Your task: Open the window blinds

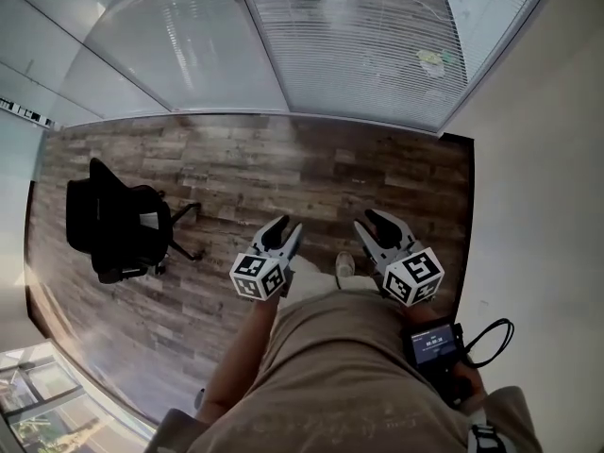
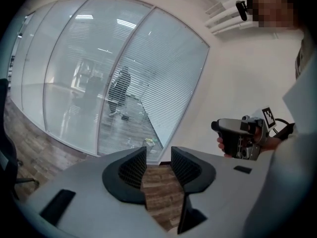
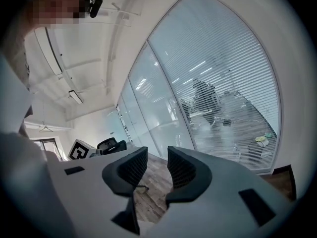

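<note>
Blinds cut off above (perhaps person behind); left tool, right tool spread.

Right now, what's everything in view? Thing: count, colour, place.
window blinds: one set, white, lowered over the right-hand glass ahead
glass panels: several, frosted, left of the blinds
office chair: one, black, on the floor at left
floor: brown wood planks, underfoot
person: one, dark clothes, beyond the blinds
left tool: one, grey, open, empty, low in front
right tool: one, grey, open, empty, beside it
</note>
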A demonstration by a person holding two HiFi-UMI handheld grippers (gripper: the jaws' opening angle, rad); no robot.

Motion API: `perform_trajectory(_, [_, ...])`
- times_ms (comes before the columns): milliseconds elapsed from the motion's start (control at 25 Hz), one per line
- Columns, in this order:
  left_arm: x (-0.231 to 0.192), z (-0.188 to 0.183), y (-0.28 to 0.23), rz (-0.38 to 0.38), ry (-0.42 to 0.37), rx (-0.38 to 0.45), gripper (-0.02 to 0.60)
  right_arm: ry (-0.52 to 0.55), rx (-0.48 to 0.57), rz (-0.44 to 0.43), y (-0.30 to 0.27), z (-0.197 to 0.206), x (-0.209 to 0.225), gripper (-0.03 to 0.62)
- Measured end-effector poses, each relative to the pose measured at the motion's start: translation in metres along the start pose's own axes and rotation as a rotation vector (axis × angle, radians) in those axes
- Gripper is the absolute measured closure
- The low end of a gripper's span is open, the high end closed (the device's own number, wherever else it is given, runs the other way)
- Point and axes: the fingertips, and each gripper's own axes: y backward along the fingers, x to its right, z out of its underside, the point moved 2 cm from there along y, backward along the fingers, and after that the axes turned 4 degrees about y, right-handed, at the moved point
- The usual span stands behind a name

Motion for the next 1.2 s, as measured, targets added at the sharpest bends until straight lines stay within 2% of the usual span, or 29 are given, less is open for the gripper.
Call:
perform_trajectory(200, [-0.010,-0.023,0.019,-0.021,-0.059,0.049,0.420,-0.008,-0.007,0.028,-0.013,0.000,-0.019,0.468])
perform_trajectory(400, [-0.031,-0.041,0.042,-0.012,-0.100,0.047,0.420,-0.009,-0.014,0.041,-0.041,0.001,-0.050,0.468])
perform_trajectory(680, [-0.079,-0.057,0.080,-0.015,-0.099,0.028,0.420,-0.002,-0.028,0.046,-0.088,-0.001,-0.093,0.468])
perform_trajectory(920, [-0.117,-0.074,0.088,-0.023,-0.097,0.035,0.420,0.003,-0.055,0.086,-0.119,-0.002,-0.098,0.468])
perform_trajectory(1080, [-0.132,-0.082,0.089,-0.021,-0.093,0.034,0.420,0.026,-0.106,0.161,-0.132,0.000,-0.091,0.468])
perform_trajectory(1200, [-0.139,-0.087,0.085,-0.015,-0.098,0.029,0.420,0.021,-0.107,0.184,-0.137,-0.003,-0.085,0.468])
